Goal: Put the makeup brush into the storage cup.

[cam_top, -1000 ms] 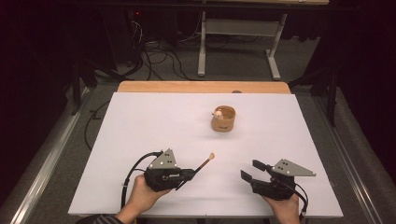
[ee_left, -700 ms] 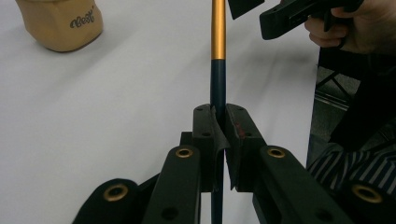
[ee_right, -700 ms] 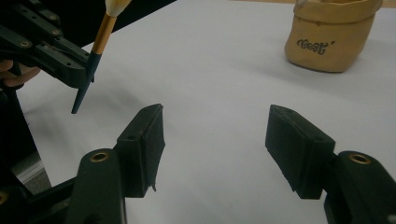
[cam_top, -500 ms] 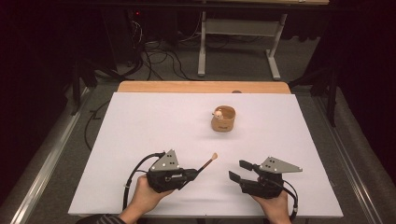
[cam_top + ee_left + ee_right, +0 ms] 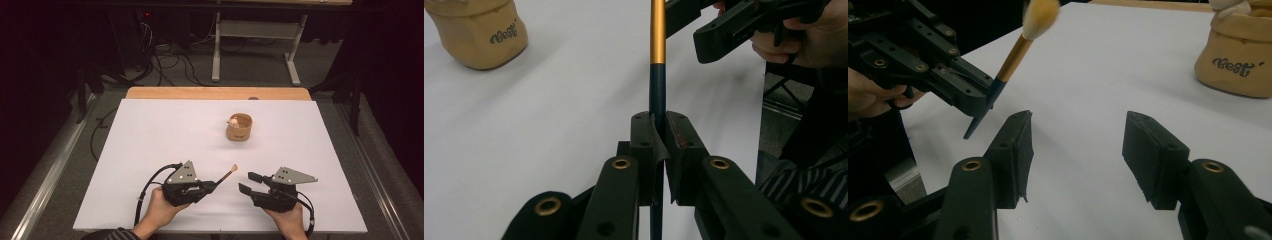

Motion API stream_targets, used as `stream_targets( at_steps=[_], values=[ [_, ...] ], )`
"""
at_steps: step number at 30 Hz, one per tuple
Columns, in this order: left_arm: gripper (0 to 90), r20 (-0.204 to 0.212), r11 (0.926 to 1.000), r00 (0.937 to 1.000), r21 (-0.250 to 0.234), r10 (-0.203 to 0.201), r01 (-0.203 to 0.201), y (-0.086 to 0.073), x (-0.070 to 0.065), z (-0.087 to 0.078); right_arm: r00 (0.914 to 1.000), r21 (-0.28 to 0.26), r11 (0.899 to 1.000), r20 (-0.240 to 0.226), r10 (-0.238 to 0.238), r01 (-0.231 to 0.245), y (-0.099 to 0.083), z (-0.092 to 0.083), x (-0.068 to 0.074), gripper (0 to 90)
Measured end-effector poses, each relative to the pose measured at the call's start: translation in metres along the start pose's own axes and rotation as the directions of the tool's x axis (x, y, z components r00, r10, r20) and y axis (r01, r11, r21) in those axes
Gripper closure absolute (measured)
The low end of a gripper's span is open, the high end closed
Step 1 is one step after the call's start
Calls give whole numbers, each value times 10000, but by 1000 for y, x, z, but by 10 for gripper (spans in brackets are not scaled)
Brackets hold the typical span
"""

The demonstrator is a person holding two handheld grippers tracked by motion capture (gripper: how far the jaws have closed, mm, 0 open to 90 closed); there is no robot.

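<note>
1. Brush clamped by its dark handle in left tool, bristles raised over the tabletop, presented for handover.
2. Right tool just beside it, jaws apart, just been closing, nothing between.
3. Tan pouch well beyond, likely the destination.

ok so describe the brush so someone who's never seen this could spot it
On the white table, look near the front edge at the left gripper, whose jaws are shut on the brush. It has a dark blue handle, a gold ferrule and a pale fluffy tip, unlike the squat tan sack-shaped holder farther back.
</note>
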State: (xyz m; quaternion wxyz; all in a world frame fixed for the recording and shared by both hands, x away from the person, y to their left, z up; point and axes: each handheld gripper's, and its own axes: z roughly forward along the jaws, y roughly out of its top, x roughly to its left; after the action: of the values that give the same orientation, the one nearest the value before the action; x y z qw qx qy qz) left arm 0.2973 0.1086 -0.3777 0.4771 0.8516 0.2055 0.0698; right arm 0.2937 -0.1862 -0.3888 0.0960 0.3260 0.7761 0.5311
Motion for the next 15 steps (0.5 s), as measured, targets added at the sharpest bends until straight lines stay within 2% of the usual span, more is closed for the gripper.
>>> stream_targets(
  at_steps=[8,15],
  values=[
    [833,-78,9999,9999,-3,118,-118,3,-2,6,9999,17,9999,-99,-132,132,2,1,2,513],
    [833,-108,9997,9997,-29,234,-235,4,-4,10,9988,-88,10000,-492,-27,23,4,4,5,536]
  ],
)
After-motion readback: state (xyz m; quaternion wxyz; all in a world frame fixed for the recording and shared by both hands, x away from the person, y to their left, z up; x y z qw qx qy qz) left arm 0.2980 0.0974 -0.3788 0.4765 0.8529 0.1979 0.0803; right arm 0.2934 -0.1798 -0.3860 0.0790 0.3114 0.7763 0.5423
